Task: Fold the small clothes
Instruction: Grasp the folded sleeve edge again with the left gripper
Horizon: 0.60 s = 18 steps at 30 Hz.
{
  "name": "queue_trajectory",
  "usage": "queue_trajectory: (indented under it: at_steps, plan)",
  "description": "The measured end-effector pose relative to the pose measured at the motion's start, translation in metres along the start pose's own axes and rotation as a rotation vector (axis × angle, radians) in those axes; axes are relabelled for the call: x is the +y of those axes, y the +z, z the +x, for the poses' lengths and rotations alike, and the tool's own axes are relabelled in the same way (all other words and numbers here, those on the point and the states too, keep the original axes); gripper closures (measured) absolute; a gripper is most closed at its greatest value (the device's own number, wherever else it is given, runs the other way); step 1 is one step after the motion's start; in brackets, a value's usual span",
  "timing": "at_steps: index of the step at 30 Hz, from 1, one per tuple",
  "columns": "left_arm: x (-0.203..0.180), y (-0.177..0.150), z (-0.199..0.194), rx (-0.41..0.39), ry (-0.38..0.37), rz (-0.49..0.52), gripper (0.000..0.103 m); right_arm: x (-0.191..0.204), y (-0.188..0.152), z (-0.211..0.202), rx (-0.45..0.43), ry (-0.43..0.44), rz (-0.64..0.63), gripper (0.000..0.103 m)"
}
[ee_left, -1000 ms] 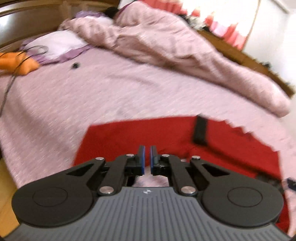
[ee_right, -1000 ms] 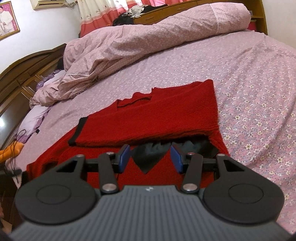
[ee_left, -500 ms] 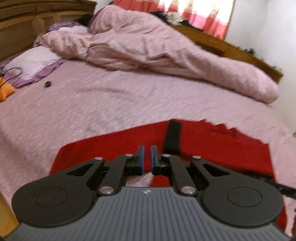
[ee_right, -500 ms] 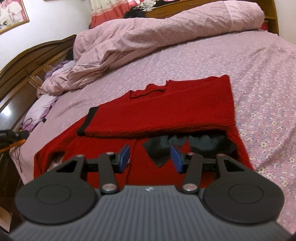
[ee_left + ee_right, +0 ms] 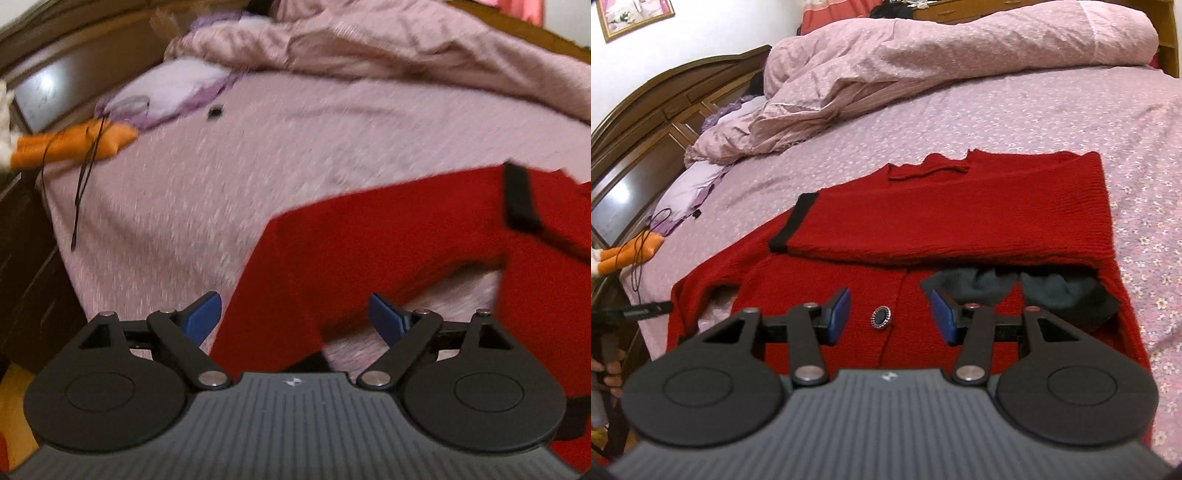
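Left hand-held gripper (image 5: 295,319) is opening over the sleeve (image 5: 280,295); right hand-held gripper (image 5: 890,317) is hovering half-open, empty. Closing at 12 o'clock risks pinching the bedsheet (image 5: 229,155).

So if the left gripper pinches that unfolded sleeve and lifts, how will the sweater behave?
Probably floppy: the sleeve already lies limp and buckled on the bed. The knit looks thick, so the red sweater may drag rather than slide on the sheet. The sleeve already folded across it could shift if pulled hard.
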State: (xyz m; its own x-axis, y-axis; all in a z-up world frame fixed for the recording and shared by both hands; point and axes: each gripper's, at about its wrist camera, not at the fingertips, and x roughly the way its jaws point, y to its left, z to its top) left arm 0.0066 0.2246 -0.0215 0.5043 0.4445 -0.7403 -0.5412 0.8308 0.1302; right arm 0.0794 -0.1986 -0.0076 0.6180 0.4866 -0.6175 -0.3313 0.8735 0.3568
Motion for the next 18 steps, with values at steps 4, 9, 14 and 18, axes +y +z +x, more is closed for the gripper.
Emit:
queue_trajectory:
  at_steps: [4,9,14,18]
  plan:
    - [0.008,-0.008,0.037,0.064,0.056,-0.022,0.013,0.0,-0.003,0.005,0.022,-0.007,-0.001,0.052]
    - [0.025,-0.008,0.059,0.039,0.023,-0.044,0.013,-0.006,-0.006,0.008,0.035,-0.025,0.013,0.052]
    - [0.041,-0.002,0.064,0.052,-0.117,-0.072,0.035,-0.01,-0.007,0.012,0.037,-0.036,0.035,0.052]
    - [0.045,0.0,0.059,0.075,-0.154,-0.078,0.064,-0.013,-0.009,0.014,0.042,-0.044,0.045,0.052]
